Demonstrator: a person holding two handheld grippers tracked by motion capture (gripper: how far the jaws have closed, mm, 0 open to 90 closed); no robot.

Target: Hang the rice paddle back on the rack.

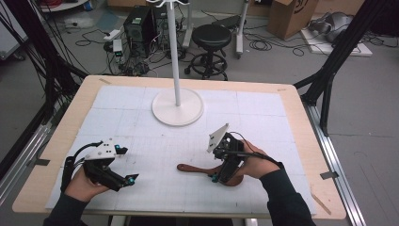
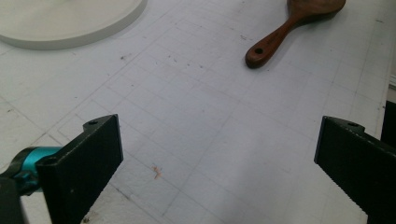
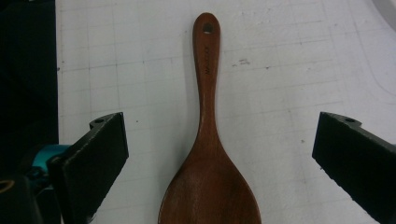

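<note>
On the white gridded mat (image 1: 141, 141), near the front right, a wooden rice paddle (image 3: 208, 154) lies flat beneath the right gripper (image 3: 219, 154), whose jaws stand wide apart astride it, holding nothing. It looks light, stiff and smooth, probably best pinched at the narrow neck. The left gripper (image 2: 219, 158), also spread wide and empty, waits well apart.

A white round-based pole stand (image 1: 177, 107) is set on the white gridded mat (image 1: 263, 113); a black round stool (image 1: 211, 36) is seen on the floor behind.
</note>
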